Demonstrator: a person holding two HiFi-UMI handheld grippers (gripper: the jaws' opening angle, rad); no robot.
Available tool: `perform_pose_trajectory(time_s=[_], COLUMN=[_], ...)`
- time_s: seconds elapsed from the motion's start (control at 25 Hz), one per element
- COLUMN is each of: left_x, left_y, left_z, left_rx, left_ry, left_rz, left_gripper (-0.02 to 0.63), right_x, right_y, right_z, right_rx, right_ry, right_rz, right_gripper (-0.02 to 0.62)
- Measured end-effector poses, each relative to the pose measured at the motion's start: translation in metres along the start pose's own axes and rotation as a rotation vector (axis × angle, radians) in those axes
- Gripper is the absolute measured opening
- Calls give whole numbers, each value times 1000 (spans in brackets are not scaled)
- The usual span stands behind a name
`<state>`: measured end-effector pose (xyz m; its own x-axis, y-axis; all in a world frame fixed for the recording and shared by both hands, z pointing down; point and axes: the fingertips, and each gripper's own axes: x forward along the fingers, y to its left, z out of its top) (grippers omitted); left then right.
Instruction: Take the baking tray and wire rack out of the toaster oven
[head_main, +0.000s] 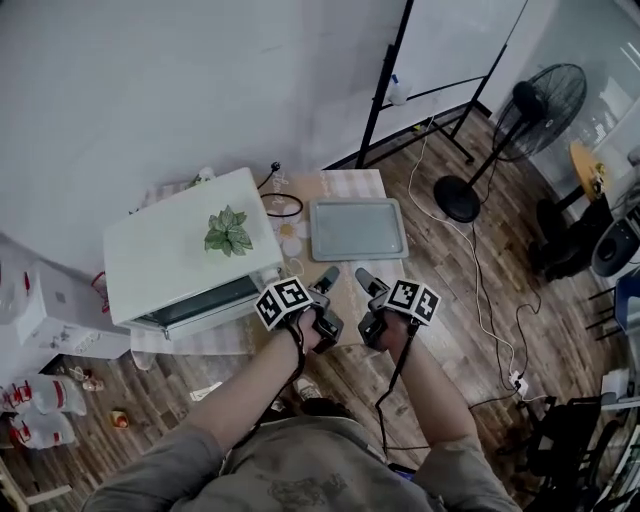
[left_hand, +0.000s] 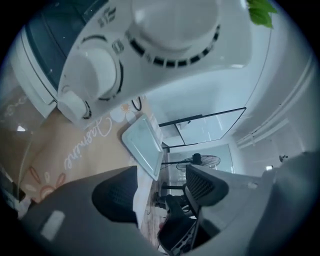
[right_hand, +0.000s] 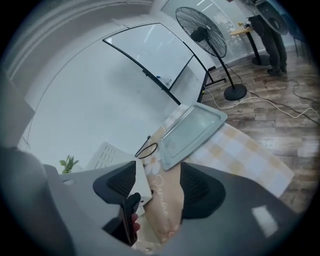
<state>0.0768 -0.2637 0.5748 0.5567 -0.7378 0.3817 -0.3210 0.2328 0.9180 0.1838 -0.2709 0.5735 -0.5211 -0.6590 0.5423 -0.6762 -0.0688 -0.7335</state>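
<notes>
Nearest, the left gripper (head_main: 326, 279) and right gripper (head_main: 367, 283) hover over the table edge, both with jaws apart and empty. Just beyond, the baking tray (head_main: 357, 229) lies flat on the patterned tablecloth (head_main: 345, 183), beside the white toaster oven (head_main: 190, 255). Farther off, a standing fan (head_main: 535, 105) stands on the wood floor (head_main: 470, 300).

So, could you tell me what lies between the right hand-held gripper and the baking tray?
Only bare printed tablecloth: the right gripper view shows it running from the right hand-held gripper up to the baking tray, with nothing on it.
</notes>
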Motion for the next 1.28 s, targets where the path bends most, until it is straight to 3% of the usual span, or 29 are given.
perform_pose_trajectory(time_s=[0.28,0.48,0.72,0.96,1.28], left_x=[-80,-140,-213,-275,-353], left_y=[-11,1,24,51,92], left_z=[5,38,76,95,114], left_rx=[-21,-34,-42,-98,-137], left_ry=[-35,-118,-213,-319,-475], left_rz=[-83,-110,-127,-138,-104], left_gripper=[283,273,264,262,262], right_x=[-35,-52,-43,-26,-17], right_y=[83,131,170,196,226], right_z=[-44,-63,-110,-156,-211], right_rx=[39,20,-28,-147,-127], right_ry=[18,47,141,205,291], right_rz=[178,272,330,367,467], right_gripper=[247,241,230,195,195])
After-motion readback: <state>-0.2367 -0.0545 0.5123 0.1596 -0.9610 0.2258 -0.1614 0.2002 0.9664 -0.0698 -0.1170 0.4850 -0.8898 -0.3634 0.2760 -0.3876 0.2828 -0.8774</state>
